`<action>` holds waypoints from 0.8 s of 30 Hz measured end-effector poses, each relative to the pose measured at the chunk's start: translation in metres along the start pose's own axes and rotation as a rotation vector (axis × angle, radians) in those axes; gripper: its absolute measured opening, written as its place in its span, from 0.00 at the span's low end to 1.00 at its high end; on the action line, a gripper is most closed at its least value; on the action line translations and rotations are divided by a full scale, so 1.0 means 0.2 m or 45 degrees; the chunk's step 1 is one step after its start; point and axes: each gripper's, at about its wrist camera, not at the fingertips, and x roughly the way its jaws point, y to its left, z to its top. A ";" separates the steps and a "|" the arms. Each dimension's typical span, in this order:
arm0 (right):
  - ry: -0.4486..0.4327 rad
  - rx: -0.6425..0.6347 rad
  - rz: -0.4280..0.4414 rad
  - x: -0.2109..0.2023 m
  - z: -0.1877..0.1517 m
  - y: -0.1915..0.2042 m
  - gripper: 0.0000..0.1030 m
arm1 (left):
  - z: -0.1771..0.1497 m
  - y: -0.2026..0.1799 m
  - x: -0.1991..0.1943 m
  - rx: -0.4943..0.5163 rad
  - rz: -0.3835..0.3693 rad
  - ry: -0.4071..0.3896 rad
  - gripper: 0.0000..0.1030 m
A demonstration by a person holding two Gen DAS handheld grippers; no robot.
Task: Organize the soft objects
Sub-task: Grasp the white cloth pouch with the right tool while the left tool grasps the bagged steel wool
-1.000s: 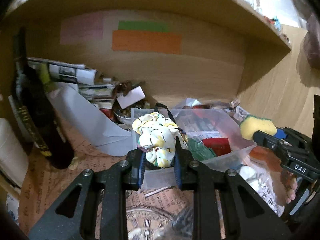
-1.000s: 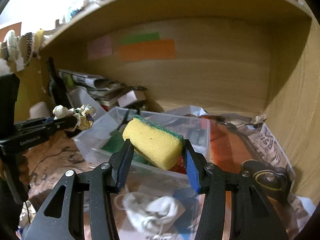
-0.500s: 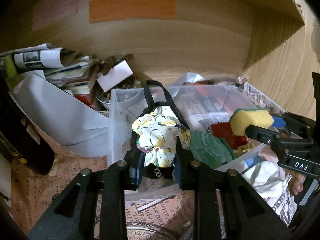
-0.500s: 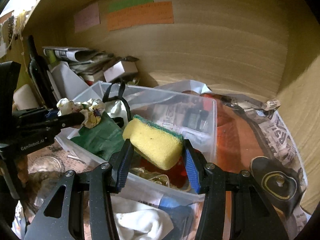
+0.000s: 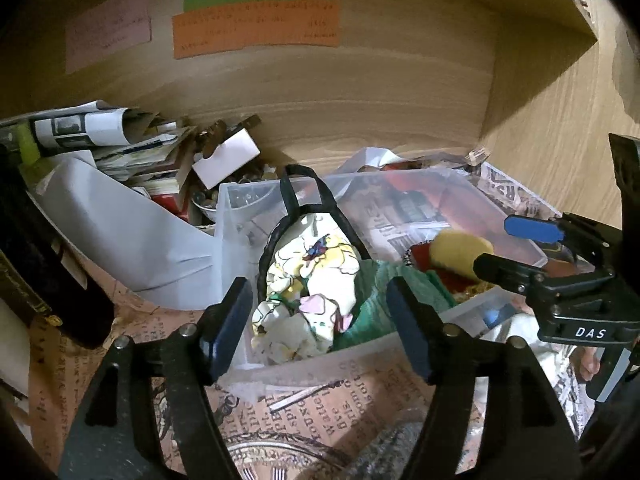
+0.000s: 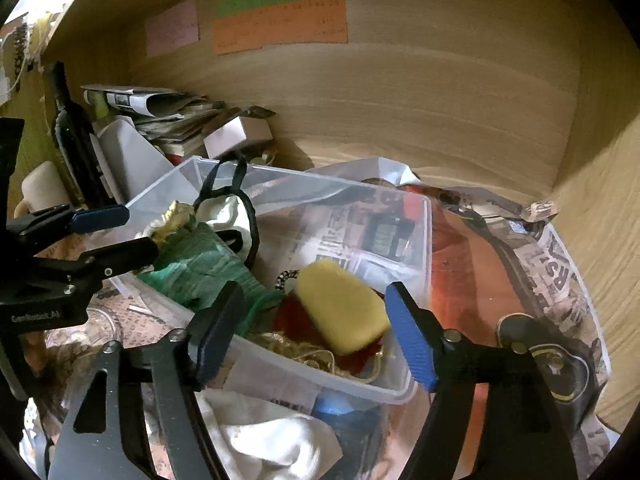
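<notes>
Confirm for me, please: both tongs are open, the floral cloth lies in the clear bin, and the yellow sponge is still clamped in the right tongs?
Not quite: the yellow sponge is not clamped. The right wrist view shows it lying loose in the clear bin, between the spread right tongs. The rest holds: the left tongs are open too, and the floral cloth lies in the bin.

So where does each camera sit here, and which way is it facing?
Left wrist: rides the left gripper, looking forward and down into the clear bin at the floral cloth; own open fingers show, plus the right gripper at the right edge.
Right wrist: rides the right gripper, facing the same bin from its other side, over the sponge; own open fingers and the left gripper show.
Shared: bin, sponge, green cloth, the wall's orange note.
</notes>
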 end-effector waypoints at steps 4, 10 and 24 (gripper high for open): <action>-0.057 -0.008 -0.008 -0.08 0.00 0.02 0.73 | 0.00 0.01 -0.08 -0.011 -0.013 -0.031 0.72; -0.177 -0.003 -0.016 -0.26 -0.01 0.04 0.80 | -0.03 -0.01 -0.22 -0.015 -0.021 -0.105 0.91; -0.063 0.043 0.023 -0.27 -0.25 0.05 0.83 | -0.28 -0.07 -0.21 -0.011 -0.130 0.039 0.94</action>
